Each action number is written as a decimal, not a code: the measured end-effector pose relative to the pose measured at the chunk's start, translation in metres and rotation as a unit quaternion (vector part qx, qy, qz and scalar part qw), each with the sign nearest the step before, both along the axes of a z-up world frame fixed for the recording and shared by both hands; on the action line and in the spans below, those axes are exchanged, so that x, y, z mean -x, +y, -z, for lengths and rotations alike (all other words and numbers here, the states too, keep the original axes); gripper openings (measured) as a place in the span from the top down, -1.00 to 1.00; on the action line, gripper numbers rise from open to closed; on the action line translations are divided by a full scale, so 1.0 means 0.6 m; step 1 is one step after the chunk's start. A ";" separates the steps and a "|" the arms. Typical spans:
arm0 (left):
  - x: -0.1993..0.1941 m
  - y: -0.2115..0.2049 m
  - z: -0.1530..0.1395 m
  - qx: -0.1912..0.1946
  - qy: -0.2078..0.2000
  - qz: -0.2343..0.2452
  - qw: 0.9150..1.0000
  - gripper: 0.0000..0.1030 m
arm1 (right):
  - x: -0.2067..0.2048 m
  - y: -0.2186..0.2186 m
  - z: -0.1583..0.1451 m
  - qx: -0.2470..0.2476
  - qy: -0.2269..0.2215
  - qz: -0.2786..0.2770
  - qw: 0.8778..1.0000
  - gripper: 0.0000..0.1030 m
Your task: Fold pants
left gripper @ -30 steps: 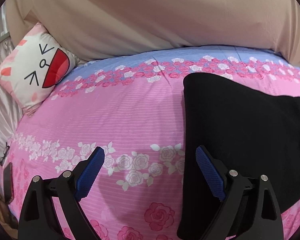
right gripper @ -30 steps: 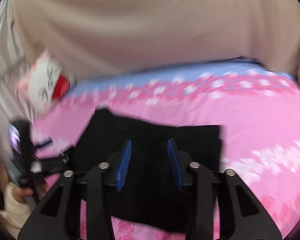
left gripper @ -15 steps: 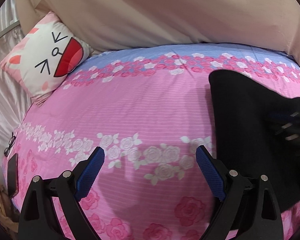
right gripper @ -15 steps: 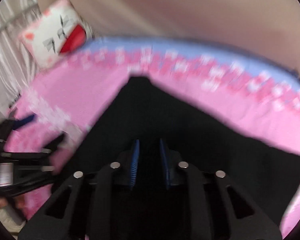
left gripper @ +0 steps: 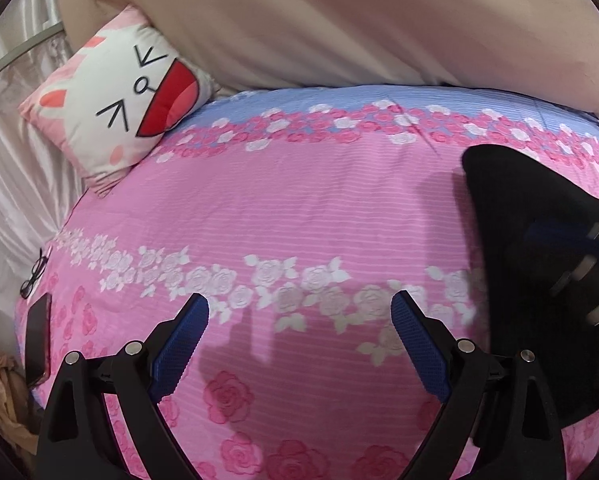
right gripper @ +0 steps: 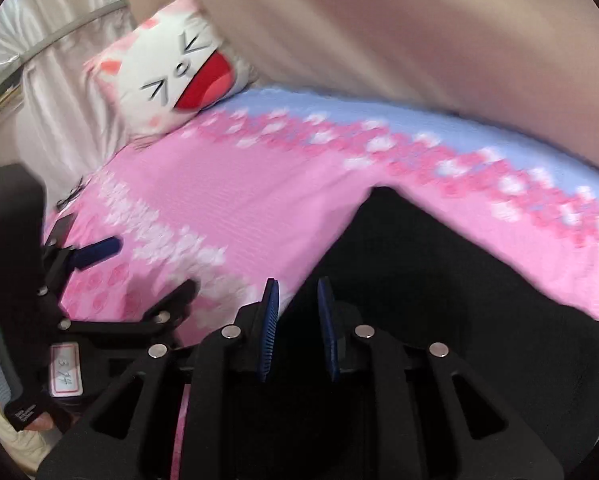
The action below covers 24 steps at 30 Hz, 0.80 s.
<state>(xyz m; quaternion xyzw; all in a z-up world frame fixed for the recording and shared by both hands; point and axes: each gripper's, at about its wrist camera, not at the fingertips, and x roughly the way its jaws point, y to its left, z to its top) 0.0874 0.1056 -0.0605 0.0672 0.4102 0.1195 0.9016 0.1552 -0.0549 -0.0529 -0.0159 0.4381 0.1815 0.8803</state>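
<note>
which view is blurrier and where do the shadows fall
Right wrist view: motion blur smears the floral bedspread and pillow, while the right gripper stays sharp. Left wrist view: crisp, with fisheye bulging; the left gripper casts soft shadows on the bedspread.

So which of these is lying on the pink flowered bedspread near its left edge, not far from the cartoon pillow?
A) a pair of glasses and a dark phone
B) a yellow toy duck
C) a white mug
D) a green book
A: in the left wrist view, a pair of glasses and a dark phone lie by the bedspread's left edge, below the cartoon pillow.
</note>
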 end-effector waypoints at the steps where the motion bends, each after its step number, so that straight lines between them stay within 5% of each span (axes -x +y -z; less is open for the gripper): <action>1: -0.002 0.005 0.000 0.003 0.000 -0.004 1.000 -0.76 | -0.006 0.006 0.015 0.003 0.001 -0.008 1.000 0.61; 5: 0.006 0.020 -0.007 0.004 -0.002 -0.017 1.000 -0.76 | 0.008 -0.013 -0.043 -0.057 -0.019 -0.008 0.998 0.60; 8: 0.014 0.031 -0.015 -0.001 -0.009 -0.024 1.000 -0.75 | 0.014 -0.082 -0.092 -0.076 -0.053 0.049 0.995 0.57; 11: 0.010 0.038 -0.017 0.016 -0.010 -0.031 0.999 -0.75 | -0.018 -0.112 -0.072 -0.088 -0.022 0.075 0.993 0.57; 13: 0.004 0.031 -0.018 0.025 -0.010 -0.027 0.999 -0.75 | -0.064 -0.080 0.000 -0.061 0.030 0.064 0.996 0.58; 17: 0.006 0.000 -0.032 0.027 -0.012 0.001 1.000 -0.76 | -0.055 -0.019 -0.015 0.000 -0.022 0.046 0.999 0.49; 19: 0.015 -0.014 -0.046 0.025 -0.019 0.018 0.999 -0.75 | -0.033 -0.031 -0.046 -0.064 -0.034 0.029 0.997 0.54; 22: 0.030 -0.036 -0.061 0.050 -0.027 0.045 0.997 -0.75 | 0.034 -0.112 -0.095 -0.088 -0.091 0.104 0.987 0.52; 24: 0.037 -0.065 -0.057 0.057 -0.027 0.070 0.996 -0.76 | 0.094 -0.200 -0.103 -0.091 -0.111 0.180 0.973 0.26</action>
